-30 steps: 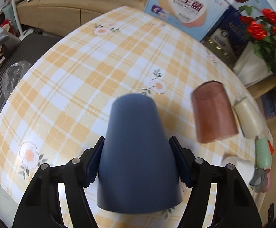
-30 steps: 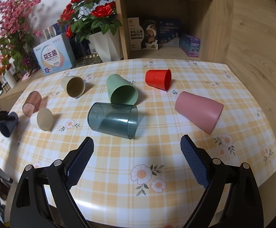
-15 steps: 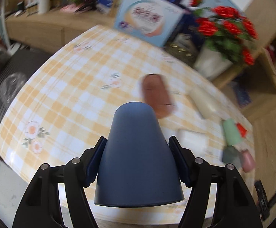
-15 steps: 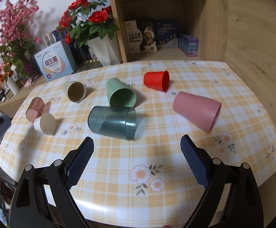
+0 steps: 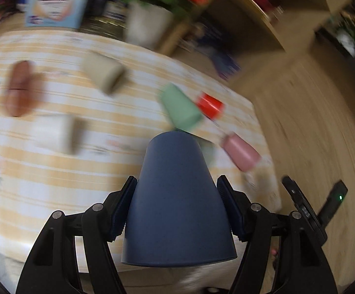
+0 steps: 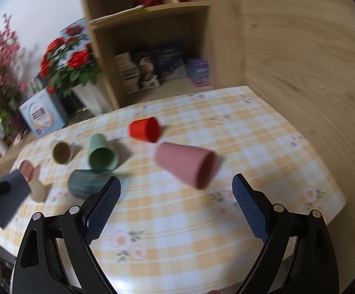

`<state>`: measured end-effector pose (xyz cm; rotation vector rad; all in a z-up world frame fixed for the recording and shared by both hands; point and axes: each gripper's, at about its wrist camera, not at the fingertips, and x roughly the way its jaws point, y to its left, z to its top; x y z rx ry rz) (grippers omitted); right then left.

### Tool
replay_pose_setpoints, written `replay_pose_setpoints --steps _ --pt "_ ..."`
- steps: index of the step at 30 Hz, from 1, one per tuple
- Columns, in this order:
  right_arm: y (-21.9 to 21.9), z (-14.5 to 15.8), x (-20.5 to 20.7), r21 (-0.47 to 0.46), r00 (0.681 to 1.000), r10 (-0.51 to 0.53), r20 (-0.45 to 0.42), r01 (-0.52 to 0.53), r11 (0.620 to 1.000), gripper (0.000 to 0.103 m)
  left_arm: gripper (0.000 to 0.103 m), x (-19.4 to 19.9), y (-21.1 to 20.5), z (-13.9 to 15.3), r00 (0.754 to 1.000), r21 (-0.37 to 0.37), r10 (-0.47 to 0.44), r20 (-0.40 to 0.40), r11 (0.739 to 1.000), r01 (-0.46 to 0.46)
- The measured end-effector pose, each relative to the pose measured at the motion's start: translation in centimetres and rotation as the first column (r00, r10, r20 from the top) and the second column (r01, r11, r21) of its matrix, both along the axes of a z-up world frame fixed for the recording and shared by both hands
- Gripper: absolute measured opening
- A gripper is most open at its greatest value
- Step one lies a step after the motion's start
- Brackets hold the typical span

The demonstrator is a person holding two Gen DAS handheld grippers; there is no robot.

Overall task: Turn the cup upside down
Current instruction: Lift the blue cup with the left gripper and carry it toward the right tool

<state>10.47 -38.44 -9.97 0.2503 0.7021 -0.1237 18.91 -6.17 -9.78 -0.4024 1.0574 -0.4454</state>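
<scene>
My left gripper is shut on a dark blue cup and holds it in the air above the near edge of the checked table, its closed base pointing away from me. The same blue cup shows at the far left of the right wrist view, tilted. My right gripper is open and empty above the table, with a pink cup lying on its side just beyond the fingertips.
Several cups lie on their sides: red, green, teal, beige, brown, white. A shelf unit, flower pots and a box stand behind the table.
My left gripper has swung to the right with the blue cup, so the view now blurs across the other cups. My right gripper has moved forward and left, closer to the pink cup.
</scene>
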Motion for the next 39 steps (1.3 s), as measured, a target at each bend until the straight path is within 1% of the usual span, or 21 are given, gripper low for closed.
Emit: replay_pose_setpoints --steps 1,4,7,12,16,21,24,31,34,36,39 --pt "-0.8 -0.1 -0.2 0.003 1.0 -0.012 -0.003 0.012 1.0 0.089 0.065 0.3 -2.5 -0.5 0.999 -0.002 -0.035 -0.009 0.999 0.035" --pt "-3.5 -0.7 -0.9 0.015 0.999 -0.048 -0.011 0.048 0.999 0.089 0.065 1.1 -7.0 -1.9 0.995 0.009 -0.096 -0.026 0.995 0.096" --pt "-5.2 -1.1 -1.5 0.017 0.997 -0.073 -0.018 0.073 0.997 0.089 0.065 2.2 -11.9 -3.8 0.99 0.043 -0.139 -0.034 0.989 0.141" --pt "-7.8 -1.7 -2.3 0.017 0.993 -0.114 -0.032 0.115 0.993 0.089 0.065 3.6 -16.5 -6.3 0.987 0.094 -0.152 -0.061 0.983 0.157" --pt "-9.0 -2.1 -2.6 0.019 0.99 -0.135 -0.044 0.136 0.991 0.089 0.065 4.1 -19.5 -7.7 0.983 0.167 -0.174 -0.053 0.969 0.18" --pt "-9.6 -2.2 -2.6 0.022 0.989 -0.144 -0.044 0.145 0.989 0.089 0.065 4.5 -20.7 -9.2 0.982 0.223 -0.181 -0.059 0.956 0.19" --pt "-9.7 -2.3 -2.5 0.024 0.988 -0.143 -0.053 0.144 0.989 0.089 0.065 4.5 -20.7 -9.7 0.98 0.227 -0.189 -0.064 0.953 0.199" --pt "-8.9 -2.4 -2.5 0.033 0.989 -0.127 -0.073 0.129 0.991 0.089 0.065 4.0 -20.7 -9.7 0.974 0.242 -0.222 -0.053 0.943 0.228" --pt "-8.6 -2.2 -2.5 0.046 0.99 -0.117 -0.082 0.122 0.992 0.089 0.067 3.6 -20.5 -9.3 0.974 0.238 -0.224 -0.045 0.944 0.228" --pt "-8.4 -2.1 -2.5 0.059 0.99 -0.111 -0.09 0.117 0.991 0.089 0.072 3.4 -20.3 -8.7 0.973 0.229 -0.227 -0.034 0.946 0.228" --pt "-8.1 -1.9 -2.6 0.07 0.989 -0.109 -0.101 0.117 0.991 0.089 0.074 2.8 -20.0 -7.4 0.971 0.237 -0.238 0.002 0.944 0.231"
